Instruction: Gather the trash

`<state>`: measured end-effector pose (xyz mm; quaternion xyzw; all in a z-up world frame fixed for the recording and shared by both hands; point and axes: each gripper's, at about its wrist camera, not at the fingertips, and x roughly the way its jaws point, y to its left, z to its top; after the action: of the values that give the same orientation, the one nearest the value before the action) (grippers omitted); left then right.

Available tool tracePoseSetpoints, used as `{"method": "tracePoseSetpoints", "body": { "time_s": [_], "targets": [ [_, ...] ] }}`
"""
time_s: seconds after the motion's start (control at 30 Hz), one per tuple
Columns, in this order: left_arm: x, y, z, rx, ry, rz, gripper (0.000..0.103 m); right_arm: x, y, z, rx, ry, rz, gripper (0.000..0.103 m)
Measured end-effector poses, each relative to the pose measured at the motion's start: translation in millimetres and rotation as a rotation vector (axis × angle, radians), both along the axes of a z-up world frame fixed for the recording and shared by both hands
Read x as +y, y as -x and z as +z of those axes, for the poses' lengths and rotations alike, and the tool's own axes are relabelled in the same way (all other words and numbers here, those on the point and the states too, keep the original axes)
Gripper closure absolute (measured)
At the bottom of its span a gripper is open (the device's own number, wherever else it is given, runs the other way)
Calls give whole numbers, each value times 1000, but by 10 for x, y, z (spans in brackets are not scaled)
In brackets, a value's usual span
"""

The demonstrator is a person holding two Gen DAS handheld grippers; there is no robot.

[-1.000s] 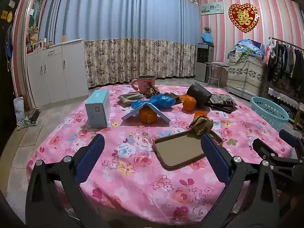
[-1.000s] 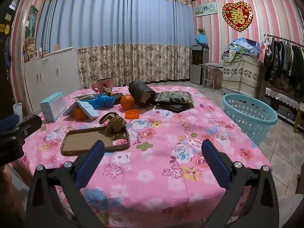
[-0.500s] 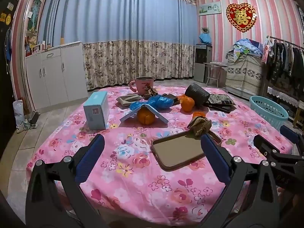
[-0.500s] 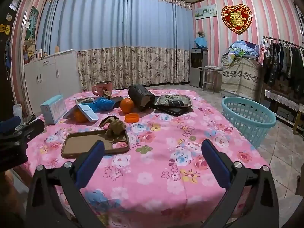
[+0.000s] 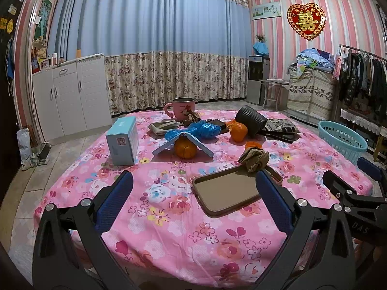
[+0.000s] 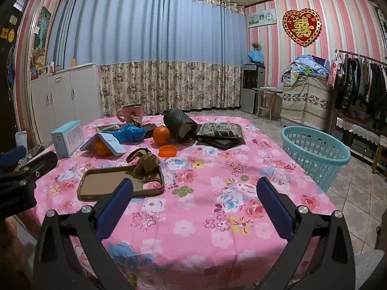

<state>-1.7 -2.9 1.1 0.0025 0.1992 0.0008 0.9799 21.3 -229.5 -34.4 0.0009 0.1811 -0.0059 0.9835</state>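
2 claws (image 5: 193, 186) (image 6: 193, 188) spread wide, empty | near table (image 6: 193, 253) edge | basket (image 6: 314, 154) beside

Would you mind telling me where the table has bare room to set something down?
Bare cloth lies along the near edge, below the phone case, and across the right side toward the basket. The far left is crowded around the oranges, blue bag, mug and box.
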Motion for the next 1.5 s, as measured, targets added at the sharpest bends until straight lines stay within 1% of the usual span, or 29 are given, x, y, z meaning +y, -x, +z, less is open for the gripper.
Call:
{"method": "tracePoseSetpoints", "body": {
  "time_s": [0.37,1.5],
  "targets": [
    [-20,-24,-44,2,-23,9,5,-11,-10,-16,3,0,1,4],
    [-2,-45,-45,2,-32,21,5,-22,-12,-25,-1,2,-3,4]
  ]
}}
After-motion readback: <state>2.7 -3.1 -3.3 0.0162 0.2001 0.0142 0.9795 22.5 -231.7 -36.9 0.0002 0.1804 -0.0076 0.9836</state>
